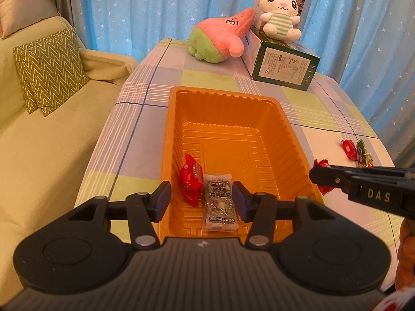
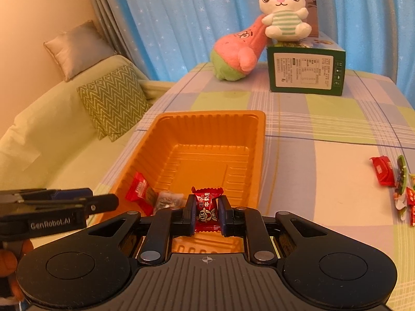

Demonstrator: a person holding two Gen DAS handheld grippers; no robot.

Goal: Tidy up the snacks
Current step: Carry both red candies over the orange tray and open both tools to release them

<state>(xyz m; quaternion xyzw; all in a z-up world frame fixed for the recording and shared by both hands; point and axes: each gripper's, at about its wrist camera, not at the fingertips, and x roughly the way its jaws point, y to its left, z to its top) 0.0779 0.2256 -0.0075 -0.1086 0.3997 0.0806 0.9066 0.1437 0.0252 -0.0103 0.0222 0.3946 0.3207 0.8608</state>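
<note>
An orange plastic tray (image 1: 171, 140) sits on the checked tablecloth. A red snack packet (image 1: 191, 178) and a silvery packet (image 1: 220, 202) lie at the tray's near end. My left gripper (image 1: 201, 202) hovers over that end, open; the silvery packet lies between its fingers, and the left pad stands clear of it. My right gripper (image 2: 207, 212) is shut on a red wrapped candy (image 2: 207, 206) above the tray's near rim (image 2: 259, 155). In the left wrist view the right gripper (image 1: 315, 175) comes in from the right beside the tray.
Several loose snacks (image 2: 384, 172) lie on the cloth to the right of the tray. A green box (image 1: 282, 68) with a white plush rabbit (image 1: 278, 13) and a pink-green plush (image 1: 220, 39) stands at the back. A sofa with a zigzag cushion (image 1: 49, 70) borders the table's left edge.
</note>
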